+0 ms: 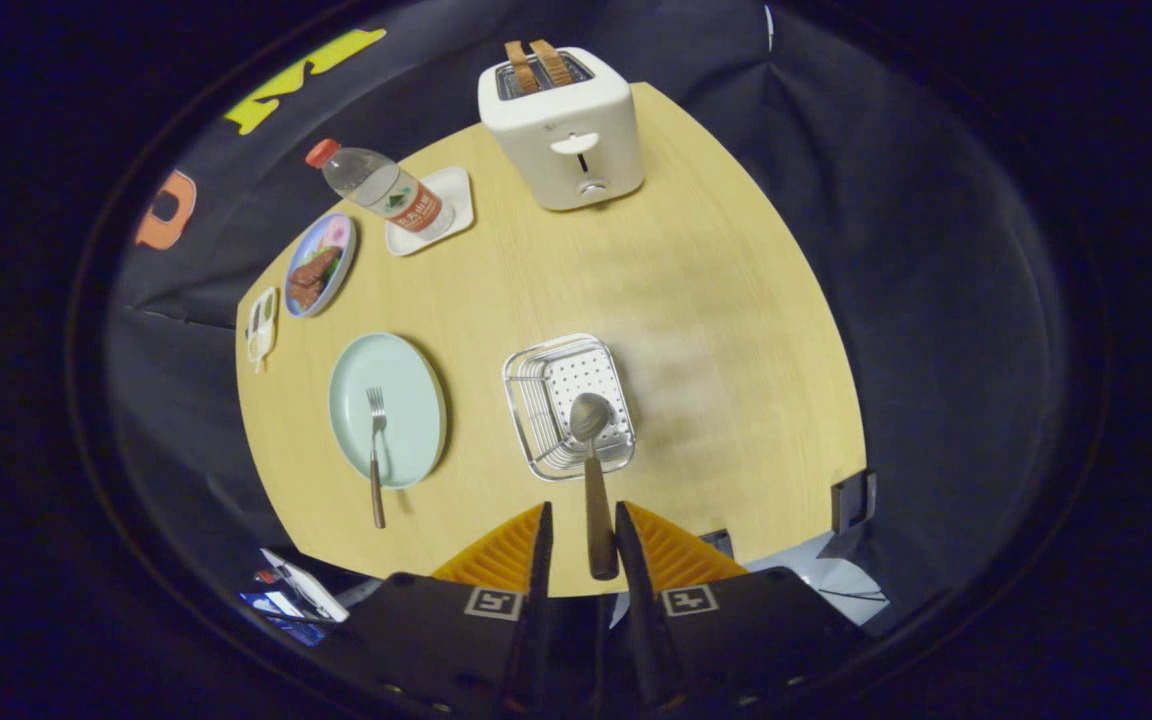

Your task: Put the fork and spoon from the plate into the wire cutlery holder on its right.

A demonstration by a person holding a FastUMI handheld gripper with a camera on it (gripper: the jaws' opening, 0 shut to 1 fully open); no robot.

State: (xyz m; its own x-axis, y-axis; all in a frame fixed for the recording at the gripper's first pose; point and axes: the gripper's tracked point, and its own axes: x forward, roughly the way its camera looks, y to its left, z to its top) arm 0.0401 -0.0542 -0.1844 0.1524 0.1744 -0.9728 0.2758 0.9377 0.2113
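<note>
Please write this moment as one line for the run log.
gripper: shut on spoon | spoon bowl over wire cutlery holder | fork on plate

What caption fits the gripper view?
Gripper holds spoon over holder; fork waits on plate.

The spoon (pixel 591 470) handle's end sits hidden between the fingers (pixel 540 545) of the gripper (pixel 583 520) (contact unclear), and clutter (pixel 291 592) at lower left is unidentifiable.
</note>
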